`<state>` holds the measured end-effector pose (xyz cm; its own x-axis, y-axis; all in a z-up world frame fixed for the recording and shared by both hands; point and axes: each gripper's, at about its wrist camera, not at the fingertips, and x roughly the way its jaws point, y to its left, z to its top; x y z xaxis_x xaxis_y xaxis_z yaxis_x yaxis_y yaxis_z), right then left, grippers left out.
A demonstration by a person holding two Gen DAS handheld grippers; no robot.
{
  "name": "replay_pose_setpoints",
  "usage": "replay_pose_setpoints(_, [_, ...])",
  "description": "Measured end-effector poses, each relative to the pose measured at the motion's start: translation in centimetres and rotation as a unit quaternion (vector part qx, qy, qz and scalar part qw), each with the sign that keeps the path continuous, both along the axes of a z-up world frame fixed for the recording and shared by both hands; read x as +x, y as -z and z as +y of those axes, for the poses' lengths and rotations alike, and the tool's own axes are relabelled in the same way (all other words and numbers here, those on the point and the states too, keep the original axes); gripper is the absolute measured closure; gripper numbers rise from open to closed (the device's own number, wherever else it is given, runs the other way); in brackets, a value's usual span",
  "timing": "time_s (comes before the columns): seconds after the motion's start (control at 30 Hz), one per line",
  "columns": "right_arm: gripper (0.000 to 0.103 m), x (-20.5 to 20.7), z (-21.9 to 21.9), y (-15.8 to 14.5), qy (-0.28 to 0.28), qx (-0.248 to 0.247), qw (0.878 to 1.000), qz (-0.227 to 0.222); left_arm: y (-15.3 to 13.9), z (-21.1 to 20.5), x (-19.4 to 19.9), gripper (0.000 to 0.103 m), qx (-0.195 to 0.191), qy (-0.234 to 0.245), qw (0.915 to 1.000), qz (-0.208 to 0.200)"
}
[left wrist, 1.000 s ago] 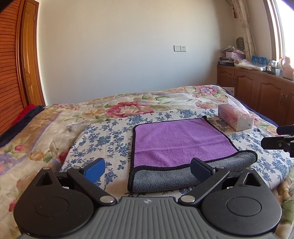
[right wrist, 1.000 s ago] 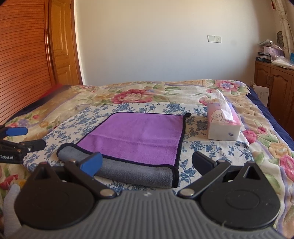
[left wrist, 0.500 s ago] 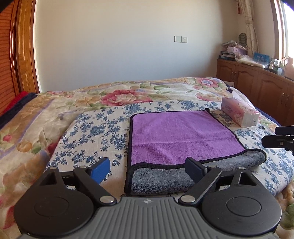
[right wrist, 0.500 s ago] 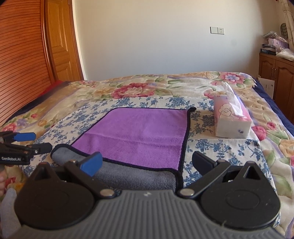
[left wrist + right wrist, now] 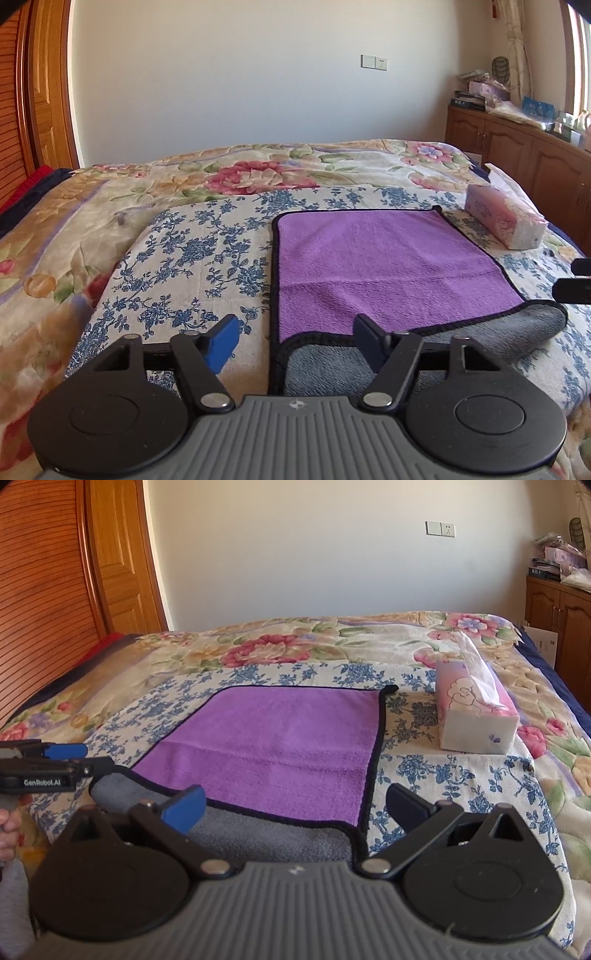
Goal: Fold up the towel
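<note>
We see the purple towel (image 5: 384, 266) flat on the bed (image 5: 184, 251), near edge w/ grey side turned up. Our left claw (image 5: 295, 341) & right claw (image 5: 295, 806) hover wide over its near corners, holding nothing. Tissue box (image 5: 474, 716) sits just beside it.

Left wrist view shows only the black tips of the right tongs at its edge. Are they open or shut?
Observer: Open. The right tongs are spread wide with nothing between them.
Operator: Where are they relative to the towel?
Observer: They straddle the towel at its near right corner: the blue pad is over the grey fold, and the dark pad is over the floral sheet.
Operator: And my left tongs, seen from the side?
Observer: The left tongs sit level with the fold's left end. I cannot tell whether they touch it.
</note>
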<state>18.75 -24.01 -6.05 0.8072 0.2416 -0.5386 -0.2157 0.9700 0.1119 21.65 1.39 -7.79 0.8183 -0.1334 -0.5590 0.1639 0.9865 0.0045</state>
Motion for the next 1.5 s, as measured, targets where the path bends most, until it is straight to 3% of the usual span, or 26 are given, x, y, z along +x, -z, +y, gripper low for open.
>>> replay_pose_setpoints(0.43, [0.000,1.0,-0.5,1.0,-0.001,-0.004,1.000,0.026,1.3,0.6,1.3,0.058,-0.012,0.005,0.9988,0.048])
replay_pose_setpoints(0.87, [0.001,1.8,-1.6,2.0,0.005,0.034,0.996,0.082,1.9,0.6,1.4,0.062,-0.015,0.006,0.9980,0.062])
replay_pose_setpoints(0.97, [0.017,2.0,-1.7,2.2,0.002,0.040,0.995,0.094,1.9,0.6,1.4,0.063,-0.014,0.007,0.9979,0.063])
replay_pose_setpoints(1.23, [0.030,2.3,-1.7,2.4,-0.010,0.044,0.993,0.112,1.9,0.4,1.4,0.069,-0.017,0.010,0.9979,0.062])
replay_pose_setpoints(1.5, [0.053,2.8,-2.7,2.5,-0.002,0.048,0.991,0.124,1.9,0.5,1.4,0.075,-0.019,0.006,0.9980,0.060])
